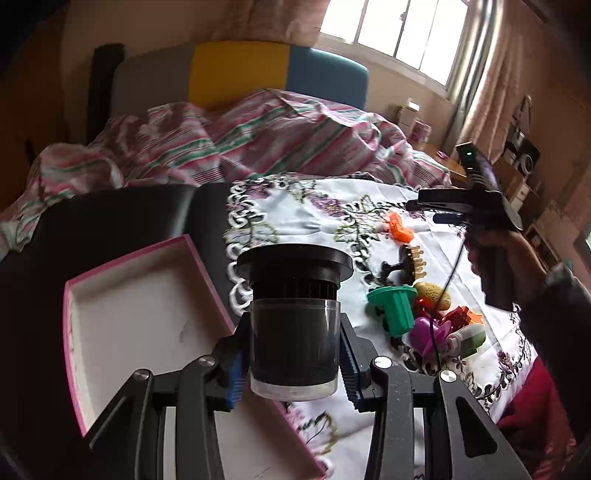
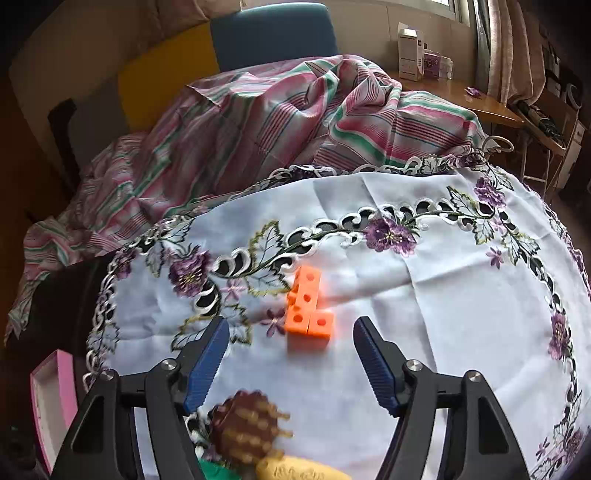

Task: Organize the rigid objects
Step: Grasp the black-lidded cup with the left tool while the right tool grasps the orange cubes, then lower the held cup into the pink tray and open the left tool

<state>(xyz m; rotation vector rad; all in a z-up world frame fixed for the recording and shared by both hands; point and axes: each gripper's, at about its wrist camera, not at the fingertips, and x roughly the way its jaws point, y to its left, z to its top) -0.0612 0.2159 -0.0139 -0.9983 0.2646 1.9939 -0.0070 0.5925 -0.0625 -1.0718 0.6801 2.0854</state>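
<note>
Black canister [image 1: 294, 317] in left tongs [image 1: 293, 363]

Daylight from window, heavy fisheye, mixed exposure.
Left wrist view: window [image 1: 399, 33] at 1 o'clock blown out white; 9 o'clock side falls to near-black; corners vignetted, straight edges bowed. Right wrist view: tablecloth [image 2: 424, 325] evenly lit, soft shadows; brush [image 2: 245, 430] at 6 o'clock blurred; orange blocks [image 2: 308, 304] slightly overexposed, glowing.
</note>
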